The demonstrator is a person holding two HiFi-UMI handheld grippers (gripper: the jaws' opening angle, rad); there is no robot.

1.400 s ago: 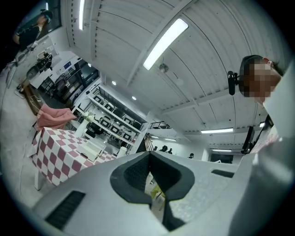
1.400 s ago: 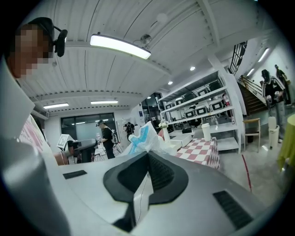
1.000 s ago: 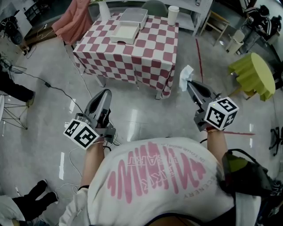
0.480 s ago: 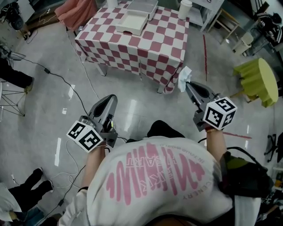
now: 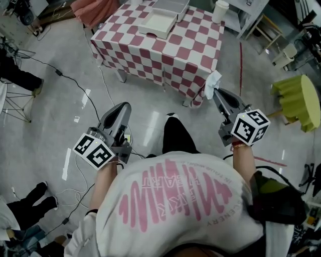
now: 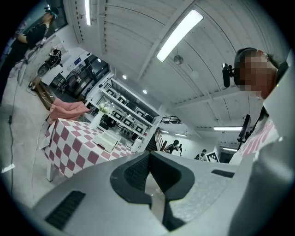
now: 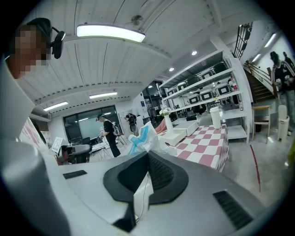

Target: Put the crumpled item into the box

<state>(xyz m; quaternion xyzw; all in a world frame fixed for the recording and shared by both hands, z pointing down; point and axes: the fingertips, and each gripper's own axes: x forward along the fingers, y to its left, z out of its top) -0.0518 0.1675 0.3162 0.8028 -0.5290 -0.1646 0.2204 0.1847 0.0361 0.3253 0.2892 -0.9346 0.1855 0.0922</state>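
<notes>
A crumpled white and blue item (image 5: 211, 84) sticks out of my right gripper (image 5: 217, 91), which is shut on it in the air just off the near right corner of the red-and-white checkered table (image 5: 150, 50). In the right gripper view the crumpled item (image 7: 144, 137) juts up past the closed jaws. A shallow white box (image 5: 159, 21) lies on the table's far side, with a grey box (image 5: 173, 5) behind it. My left gripper (image 5: 123, 107) hangs shut and empty over the floor, well short of the table. The left gripper view shows the table (image 6: 69, 145) and the white box (image 6: 107, 140) ahead.
A white cup (image 5: 219, 10) stands at the table's far right corner. A yellow-green round stool (image 5: 296, 98) is to the right. Cables (image 5: 75, 95) run across the grey floor at left, near a person's legs (image 5: 20, 80). Pink cloth (image 5: 93, 6) hangs beyond the table.
The view has moved closer to the table, and a dark leg now shows below between the grippers. Both grippers stay shut, the right one still holding the crumpled item.
</notes>
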